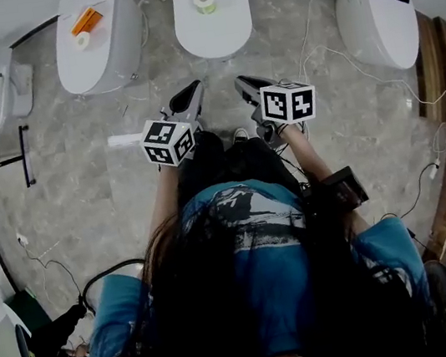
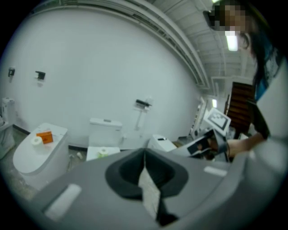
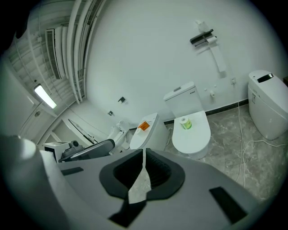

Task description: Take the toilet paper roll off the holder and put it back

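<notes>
Both grippers are pressed together with nothing between the jaws.

From the head view, the left gripper (image 1: 193,89) and the right gripper (image 1: 244,84) are held side by side in front of the person, pointing toward the middle toilet (image 1: 214,35) but well short of it. A toilet paper roll (image 1: 204,2) with a green band stands on that toilet's closed lid. On the toilet to its left (image 1: 98,63) lie an orange box (image 1: 85,20) and a second roll (image 1: 82,41).

From the left gripper view, the pads meet along one thin seam. The wall holder (image 2: 142,103) sits on the wall above and to the right of the middle toilet's cistern. It is too small here to tell whether it carries a roll.

From the right gripper view, the jaws are likewise closed and empty. The holder (image 3: 202,37) shows as a dark bracket with a pale strip hanging below it, and I make out no roll on it. The banded roll (image 3: 185,122) stands on the lid below and to the left of it.

I judge that the roll is off the holder and that picking it up and returning it is left to do.

No writing can be read. The print on the orange box and a small dark mark on the cistern are too small, and the cubes carry only square patterns.
</notes>
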The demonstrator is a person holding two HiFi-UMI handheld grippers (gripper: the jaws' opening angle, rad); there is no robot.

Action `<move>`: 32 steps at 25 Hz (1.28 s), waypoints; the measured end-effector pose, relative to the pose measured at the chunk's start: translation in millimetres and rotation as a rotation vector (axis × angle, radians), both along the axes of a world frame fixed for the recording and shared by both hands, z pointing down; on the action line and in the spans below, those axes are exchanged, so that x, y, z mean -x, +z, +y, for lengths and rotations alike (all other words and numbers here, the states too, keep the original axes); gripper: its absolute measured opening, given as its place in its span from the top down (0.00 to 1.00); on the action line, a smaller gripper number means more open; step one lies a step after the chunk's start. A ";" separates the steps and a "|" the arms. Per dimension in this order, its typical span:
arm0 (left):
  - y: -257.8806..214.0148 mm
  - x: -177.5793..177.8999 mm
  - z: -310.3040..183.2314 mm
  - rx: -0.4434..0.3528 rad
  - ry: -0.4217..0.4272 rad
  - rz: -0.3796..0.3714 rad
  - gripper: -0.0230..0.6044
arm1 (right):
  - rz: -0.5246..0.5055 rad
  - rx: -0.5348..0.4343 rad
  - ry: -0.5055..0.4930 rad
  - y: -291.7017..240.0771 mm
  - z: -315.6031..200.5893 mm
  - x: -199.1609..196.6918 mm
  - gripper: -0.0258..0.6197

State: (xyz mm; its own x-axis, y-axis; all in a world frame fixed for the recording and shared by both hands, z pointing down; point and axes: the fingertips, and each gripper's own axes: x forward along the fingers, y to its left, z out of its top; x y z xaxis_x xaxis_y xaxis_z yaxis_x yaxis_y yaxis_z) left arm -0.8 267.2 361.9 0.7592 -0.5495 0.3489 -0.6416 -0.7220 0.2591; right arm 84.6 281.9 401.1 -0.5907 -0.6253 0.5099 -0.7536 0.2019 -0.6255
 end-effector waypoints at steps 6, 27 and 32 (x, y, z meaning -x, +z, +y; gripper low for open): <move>-9.7 20.6 13.9 -0.023 0.019 0.004 0.97 | 0.018 -0.028 -0.020 -13.1 10.3 32.4 0.91; -27.3 113.9 33.6 -0.051 0.117 0.035 0.97 | 0.090 -0.027 0.061 -27.3 32.6 129.5 0.93; -26.6 116.8 26.8 -0.062 0.118 0.039 0.97 | 0.109 -0.037 0.058 -26.9 27.3 132.0 0.93</move>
State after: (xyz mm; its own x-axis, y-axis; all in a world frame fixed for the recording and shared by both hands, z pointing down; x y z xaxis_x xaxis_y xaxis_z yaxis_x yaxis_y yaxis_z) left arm -117.6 294.0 335.3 0.8321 -0.4750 0.2863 -0.5416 -0.8073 0.2346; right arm -47.4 309.2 374.1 -0.4956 -0.6761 0.5452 -0.8278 0.1777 -0.5321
